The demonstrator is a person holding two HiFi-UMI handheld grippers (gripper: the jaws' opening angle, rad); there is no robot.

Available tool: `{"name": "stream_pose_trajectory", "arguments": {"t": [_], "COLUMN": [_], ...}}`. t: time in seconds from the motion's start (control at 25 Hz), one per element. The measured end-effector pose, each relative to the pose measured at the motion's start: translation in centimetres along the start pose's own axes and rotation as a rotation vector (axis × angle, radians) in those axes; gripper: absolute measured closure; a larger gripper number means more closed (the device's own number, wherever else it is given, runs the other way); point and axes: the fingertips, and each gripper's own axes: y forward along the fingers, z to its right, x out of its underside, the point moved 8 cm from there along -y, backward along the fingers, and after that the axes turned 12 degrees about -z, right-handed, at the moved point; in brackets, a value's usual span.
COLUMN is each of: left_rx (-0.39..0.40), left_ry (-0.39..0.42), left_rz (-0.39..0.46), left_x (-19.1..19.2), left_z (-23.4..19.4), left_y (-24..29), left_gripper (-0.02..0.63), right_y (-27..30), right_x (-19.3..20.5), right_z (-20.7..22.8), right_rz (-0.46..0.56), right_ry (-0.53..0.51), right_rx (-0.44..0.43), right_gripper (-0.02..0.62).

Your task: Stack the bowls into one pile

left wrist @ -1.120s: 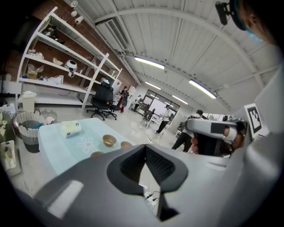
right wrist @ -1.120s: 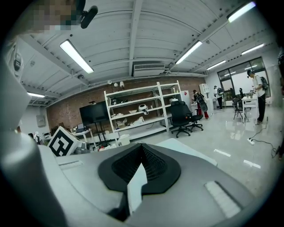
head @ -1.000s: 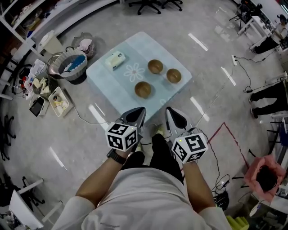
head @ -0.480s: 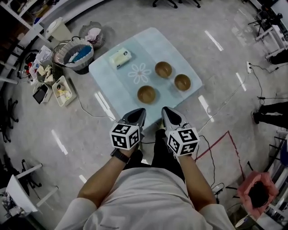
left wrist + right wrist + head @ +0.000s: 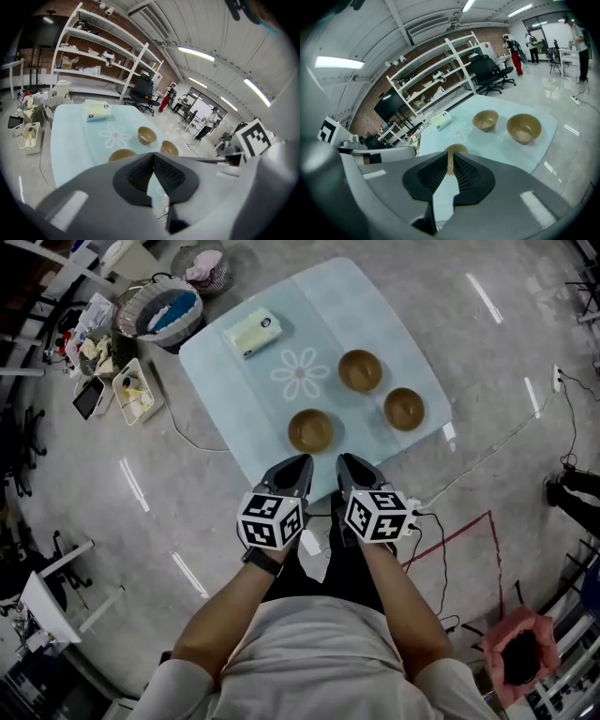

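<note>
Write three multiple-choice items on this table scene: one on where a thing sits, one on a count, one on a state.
1. Where is the pale box on the table?
A) on the far left side
B) in the middle
C) at the near right corner

2. How many bowls stand on the table?
A) two
B) three
C) five

3. How do the bowls stand?
A) nested in one pile
B) apart, each upright
C) one turned upside down

Key:
1 A, since the box lies beyond the bowls and to their left.
2 B, since the head view shows three brown bowls.
3 B, since bare table shows between all three and each opens upward.
</note>
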Motion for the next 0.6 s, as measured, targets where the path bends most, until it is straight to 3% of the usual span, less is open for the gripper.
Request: {"name": "stream_pose_trajectory", "arguments": {"t": [0.32,0.6], "left_rx": [-0.029,-0.053], "left_ry": [-0.032,-0.077], "left_rz": [-0.014,-0.035], "left_x": [0.5,1.5], "left_z": [-1.4,-3.0], "left_y": [2.8,3.4], "left_gripper": [0.6,0.6], "right_y": [6.2,9.3], "right_x": [1.7,2.9], "right_z": [3.4,4.3], "right_rz": [-0.081,-0.13], "right_ry": [0.272,0.394], "right_rx": [-0.009,-0.006], "right_gripper": [0.566,0.552]}}
